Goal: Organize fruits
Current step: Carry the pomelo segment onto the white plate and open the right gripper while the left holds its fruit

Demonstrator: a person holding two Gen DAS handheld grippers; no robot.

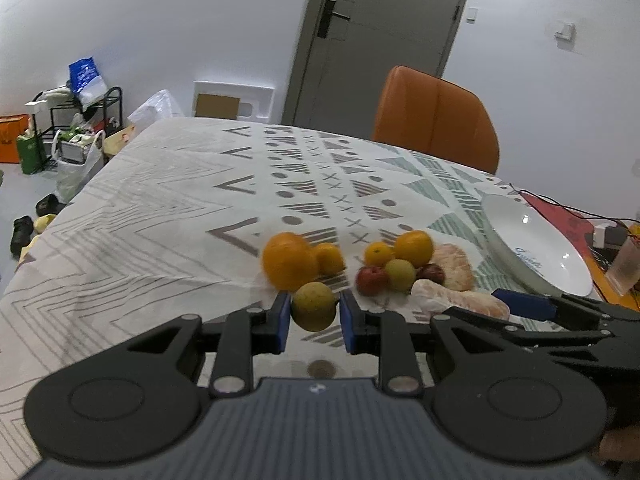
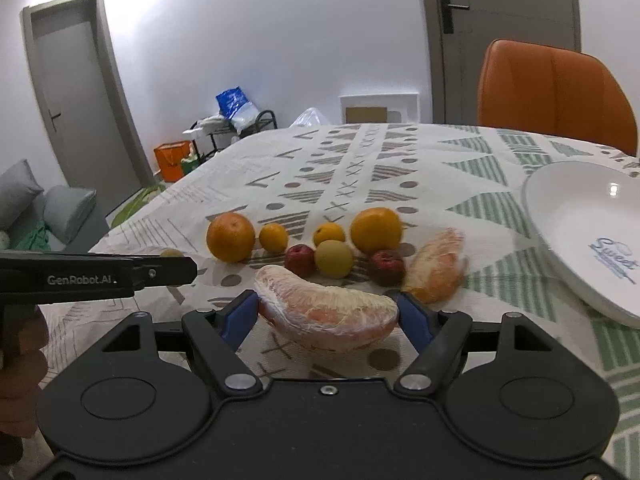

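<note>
My left gripper (image 1: 314,312) is shut on a small yellow-green fruit (image 1: 314,307), held just above the patterned tablecloth in front of a large orange (image 1: 287,260). My right gripper (image 2: 328,312) is shut on a wrapped pomelo segment (image 2: 328,312), its blue pads at both ends of the segment. Behind it lie oranges (image 2: 376,230), small red fruits (image 2: 300,259), a yellow fruit (image 2: 333,258) and a second pomelo segment (image 2: 438,266). The left gripper's side shows in the right wrist view (image 2: 100,276).
A white plate (image 2: 576,224) lies tilted at the right of the table. An orange chair (image 1: 436,116) stands at the far edge. Cables and a small box (image 1: 612,248) lie at the far right. Bags and a rack (image 1: 72,128) stand on the floor to the left.
</note>
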